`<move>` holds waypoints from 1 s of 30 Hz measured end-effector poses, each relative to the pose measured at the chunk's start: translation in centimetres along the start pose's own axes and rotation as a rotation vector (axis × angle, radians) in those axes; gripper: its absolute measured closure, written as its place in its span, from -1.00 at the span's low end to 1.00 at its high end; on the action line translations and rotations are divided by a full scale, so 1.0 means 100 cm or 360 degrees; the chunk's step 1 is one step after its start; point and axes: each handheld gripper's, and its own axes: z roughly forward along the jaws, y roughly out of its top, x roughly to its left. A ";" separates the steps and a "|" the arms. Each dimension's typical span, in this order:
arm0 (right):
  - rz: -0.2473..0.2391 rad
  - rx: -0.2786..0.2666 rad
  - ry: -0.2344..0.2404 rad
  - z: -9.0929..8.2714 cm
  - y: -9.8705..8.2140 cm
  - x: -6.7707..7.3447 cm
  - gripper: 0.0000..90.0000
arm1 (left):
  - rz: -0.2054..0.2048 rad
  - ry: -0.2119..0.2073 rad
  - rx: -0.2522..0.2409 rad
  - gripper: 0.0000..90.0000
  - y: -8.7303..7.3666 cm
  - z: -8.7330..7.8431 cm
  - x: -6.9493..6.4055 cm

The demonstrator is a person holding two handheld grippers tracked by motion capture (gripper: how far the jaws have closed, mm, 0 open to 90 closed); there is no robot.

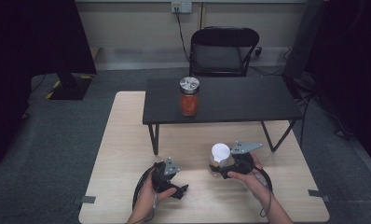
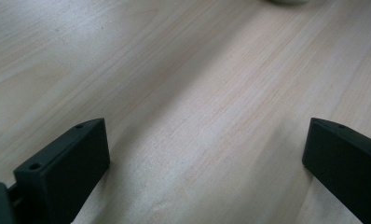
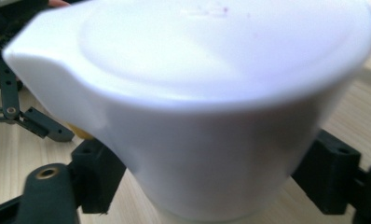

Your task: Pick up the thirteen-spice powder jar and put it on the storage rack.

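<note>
Right gripper view: blurred white cap [image 3: 197,107] apparently hides right claw [image 3: 211,182].

The near part of the wooden counter [image 1: 127,140] lies bare to the left of and ahead of the left hand-held gripper [image 1: 182,190], whose jaws stand wide apart over plain wood. To its right, the white cup [image 1: 220,153] clamped in the right hand-held gripper [image 1: 216,169] blocks the way. Farther back, a black side table [image 1: 249,100] spans the counter; a red-filled jar [image 1: 189,96] stands on its front edge, and the gap beneath, between the legs, is open.
</note>
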 end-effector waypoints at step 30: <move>-0.0118 -0.0074 -0.0048 -0.010 0.002 0.015 -0.32 | 0.0000 0.0000 0.0000 -1.00 0.000 0.000 0.000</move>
